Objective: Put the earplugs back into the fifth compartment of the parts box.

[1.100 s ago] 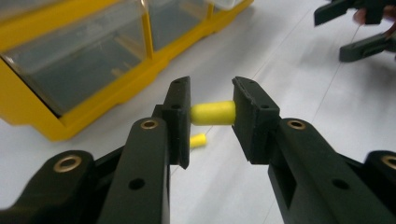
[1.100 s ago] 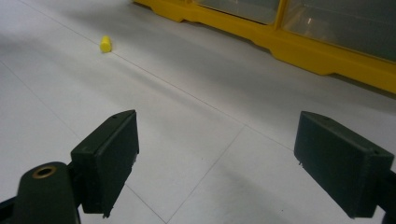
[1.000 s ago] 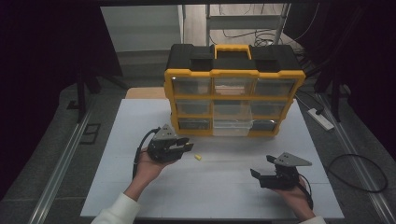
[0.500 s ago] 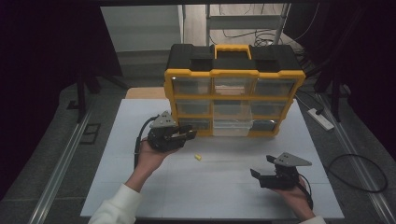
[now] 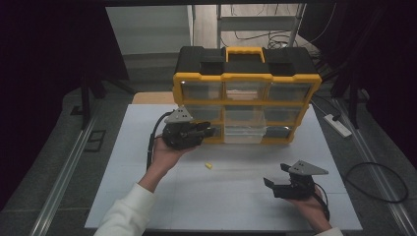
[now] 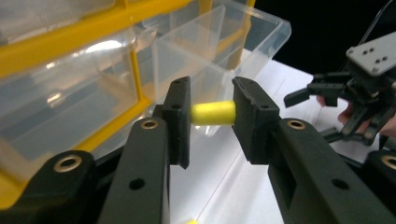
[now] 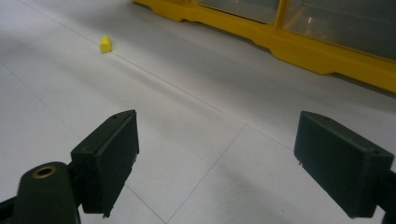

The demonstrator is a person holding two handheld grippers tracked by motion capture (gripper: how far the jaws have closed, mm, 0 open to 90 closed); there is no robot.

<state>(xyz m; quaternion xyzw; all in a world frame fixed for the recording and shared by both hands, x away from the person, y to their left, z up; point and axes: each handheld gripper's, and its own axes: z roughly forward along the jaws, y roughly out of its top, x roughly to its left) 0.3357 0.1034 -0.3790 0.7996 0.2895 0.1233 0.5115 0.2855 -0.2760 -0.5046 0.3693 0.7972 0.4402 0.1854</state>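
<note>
Left hand-held gripper is clamped on a small yellow foam plug, jaws narrowed to its length, held just in front of the pulled-out clear drawer of the yellow-and-black organizer. Right hand-held gripper sits low over the counter, jaws spread wide with nothing between them. Count: two plugs, the second lying loose on the white counter between the hand-held grippers; dark room around it, cables on the floor.

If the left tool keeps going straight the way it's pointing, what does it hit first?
Most likely the clear plastic drawer pulled out of the yellow and black organiser case. The left tool, shut on a small yellow foam cylinder, points at the drawer's front wall; the exact depth is unclear.
</note>
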